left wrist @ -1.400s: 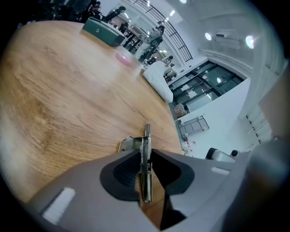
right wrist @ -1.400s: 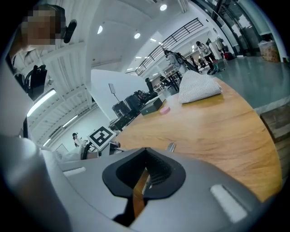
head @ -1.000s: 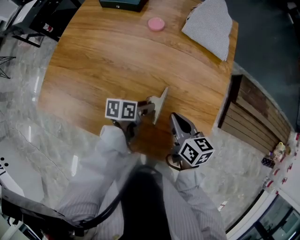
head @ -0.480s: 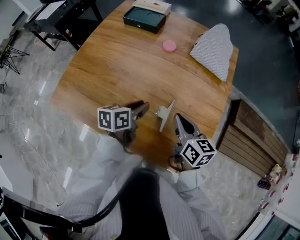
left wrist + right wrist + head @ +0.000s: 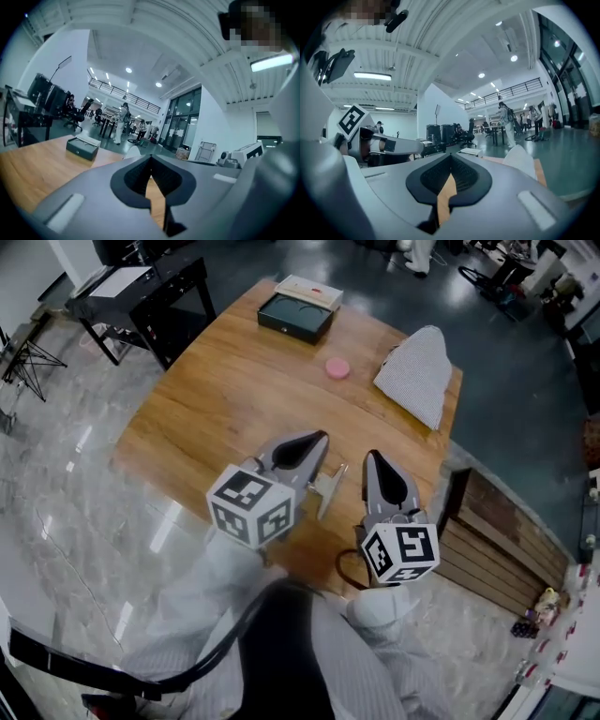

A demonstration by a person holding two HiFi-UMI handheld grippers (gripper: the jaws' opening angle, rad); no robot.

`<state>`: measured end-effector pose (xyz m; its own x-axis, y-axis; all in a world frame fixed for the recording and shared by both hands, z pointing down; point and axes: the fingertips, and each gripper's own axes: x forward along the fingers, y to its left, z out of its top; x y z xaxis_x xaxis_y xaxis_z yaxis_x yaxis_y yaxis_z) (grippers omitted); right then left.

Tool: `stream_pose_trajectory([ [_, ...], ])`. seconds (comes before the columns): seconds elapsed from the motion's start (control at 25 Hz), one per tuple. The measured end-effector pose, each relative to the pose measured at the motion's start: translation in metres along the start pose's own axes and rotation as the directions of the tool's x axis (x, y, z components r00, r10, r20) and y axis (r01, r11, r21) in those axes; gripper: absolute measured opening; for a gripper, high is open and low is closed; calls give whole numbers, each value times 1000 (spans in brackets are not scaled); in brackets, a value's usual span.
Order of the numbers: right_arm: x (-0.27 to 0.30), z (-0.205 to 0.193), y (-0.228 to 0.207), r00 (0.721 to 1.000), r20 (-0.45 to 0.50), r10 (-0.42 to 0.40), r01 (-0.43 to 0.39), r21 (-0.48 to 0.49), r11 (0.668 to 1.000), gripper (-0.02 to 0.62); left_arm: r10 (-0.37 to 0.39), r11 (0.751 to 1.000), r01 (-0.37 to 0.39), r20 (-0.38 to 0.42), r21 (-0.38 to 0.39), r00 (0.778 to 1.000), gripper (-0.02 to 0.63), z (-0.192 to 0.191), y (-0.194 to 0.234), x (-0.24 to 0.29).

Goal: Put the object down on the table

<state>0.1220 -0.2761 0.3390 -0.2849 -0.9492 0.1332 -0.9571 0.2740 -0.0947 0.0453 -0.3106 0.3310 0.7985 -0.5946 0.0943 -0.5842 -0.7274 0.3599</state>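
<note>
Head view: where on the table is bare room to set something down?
Widest bare wood: the left half of the table, between the dark box and the left gripper. A smaller patch lies between the pink disc and the right gripper. Crowded: the near edge, where both flank the grey object.

I see a honey-brown grained table (image 5: 225, 399), a pink disc (image 5: 337, 367) and dark green box (image 5: 295, 317) at upper centre, a finely striped grey-white cloth (image 5: 417, 376) upper right.
</note>
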Motion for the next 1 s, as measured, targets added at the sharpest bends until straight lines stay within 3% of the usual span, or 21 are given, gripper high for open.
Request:
stream_pose_trajectory([
  [0.2,-10,18,-4,999,37,-37,39,-50,998,12,0,997,0,-8,78,1000,2,6,-19,7],
  [1.0,-12,27,0,999,45,-4,5,-40,999,12,-7,996,8,-21,84,1000,2,7,-23,13],
])
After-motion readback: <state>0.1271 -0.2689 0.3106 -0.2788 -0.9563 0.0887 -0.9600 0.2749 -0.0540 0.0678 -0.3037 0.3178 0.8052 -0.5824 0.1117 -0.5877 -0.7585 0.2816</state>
